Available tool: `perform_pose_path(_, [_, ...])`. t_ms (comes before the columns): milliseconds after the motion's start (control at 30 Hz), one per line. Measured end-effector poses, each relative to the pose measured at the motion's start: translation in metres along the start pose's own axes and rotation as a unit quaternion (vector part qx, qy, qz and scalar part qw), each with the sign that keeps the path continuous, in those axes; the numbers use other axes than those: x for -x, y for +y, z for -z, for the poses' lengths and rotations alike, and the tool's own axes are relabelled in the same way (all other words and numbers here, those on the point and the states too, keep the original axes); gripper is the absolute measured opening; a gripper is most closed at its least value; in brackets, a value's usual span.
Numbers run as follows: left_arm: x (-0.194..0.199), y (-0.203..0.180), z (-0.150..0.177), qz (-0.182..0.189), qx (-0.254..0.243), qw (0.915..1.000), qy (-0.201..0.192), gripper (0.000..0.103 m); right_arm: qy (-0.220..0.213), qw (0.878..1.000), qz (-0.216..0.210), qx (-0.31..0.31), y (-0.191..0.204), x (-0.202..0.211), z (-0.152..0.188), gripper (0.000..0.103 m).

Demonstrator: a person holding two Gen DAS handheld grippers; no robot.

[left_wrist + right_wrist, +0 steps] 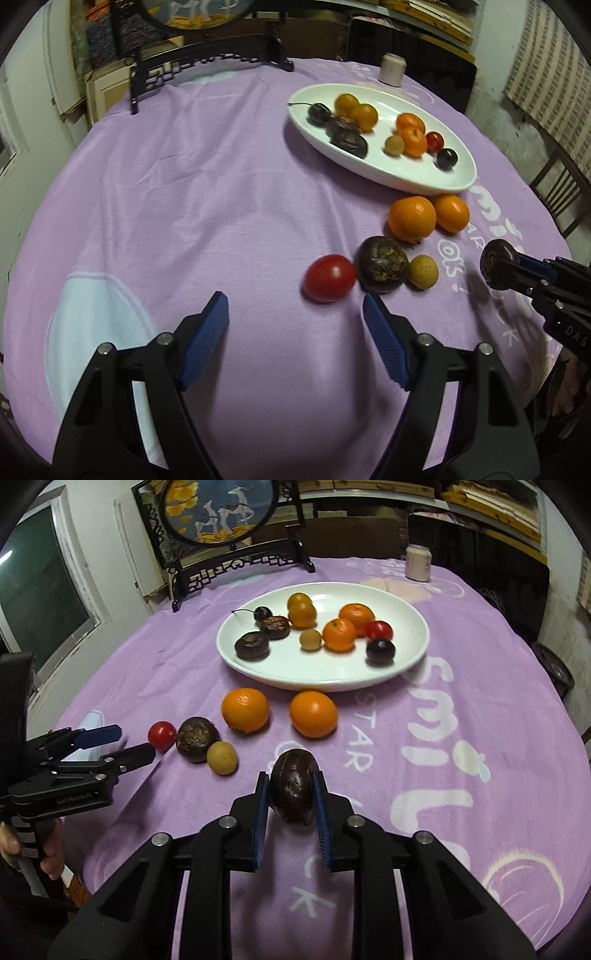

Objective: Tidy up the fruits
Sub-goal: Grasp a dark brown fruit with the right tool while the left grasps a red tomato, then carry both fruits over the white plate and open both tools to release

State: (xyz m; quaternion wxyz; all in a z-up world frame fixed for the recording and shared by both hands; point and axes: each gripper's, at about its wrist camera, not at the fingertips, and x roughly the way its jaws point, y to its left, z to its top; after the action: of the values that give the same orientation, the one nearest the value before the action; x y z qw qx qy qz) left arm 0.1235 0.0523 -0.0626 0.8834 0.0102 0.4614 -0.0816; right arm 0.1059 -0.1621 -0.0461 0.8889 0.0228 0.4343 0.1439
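A white plate [325, 681] [406, 177] on the purple cloth holds several small fruits: oranges, dark fruits, a tan one, a red tomato. Loose on the cloth lie two oranges [245, 709] [313, 713], a red tomato [161, 734] [329, 277], a dark wrinkled fruit [197, 738] [384, 264] and a tan fruit [221, 757] [423, 271]. My right gripper [291, 794] [506, 267] is shut on another dark fruit [293, 790] [496, 264], held just above the cloth. My left gripper [295, 314] [129, 744] is open and empty, just short of the tomato.
A black framed deer picture on a stand [221, 520] stands at the table's far left edge. A small pale jar [418, 562] [392, 68] stands behind the plate. A chair [557, 184] is at the right.
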Motion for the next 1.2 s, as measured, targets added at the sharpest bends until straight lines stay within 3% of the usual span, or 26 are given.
perform_pose_path(67, [-0.009, -0.004, -0.004, 0.002, -0.006, 1.0, 0.005, 0.065, -0.004, 1.0, -0.003, -0.007, -0.003, 0.002, 0.001, 0.024])
perform_pose_path(133, [-0.02, -0.008, -0.007, 0.011, -0.01, 0.9997, 0.017, 0.046, -0.006, 1.0, -0.006, -0.011, -0.005, 0.003, 0.002, 0.024])
perform_pose_path(300, [-0.027, -0.014, -0.011, 0.014, -0.02, 0.9997, 0.004, 0.042, -0.006, 1.0, -0.011, -0.019, -0.01, 0.004, 0.004, 0.024])
perform_pose_path(400, [-0.025, -0.012, -0.012, 0.027, -0.014, 0.9995, 0.002, 0.033, -0.005, 1.0, -0.016, -0.021, -0.011, 0.003, 0.004, 0.024])
perform_pose_path(667, [-0.023, -0.012, -0.011, 0.036, -0.006, 0.9993, -0.002, 0.032, -0.006, 1.0, -0.017, -0.026, -0.011, 0.003, 0.005, 0.024])
perform_pose_path(1000, [0.016, -0.011, -0.008, 0.043, 0.0, 0.9987, -0.027, 0.031, -0.014, 1.0, -0.019, -0.021, -0.01, 0.007, -0.001, 0.024])
perform_pose_path(1200, [0.026, -0.023, -0.035, 0.046, -0.021, 0.9984, -0.026, 0.031, -0.029, 0.999, -0.016, -0.021, -0.019, 0.013, -0.017, 0.024])
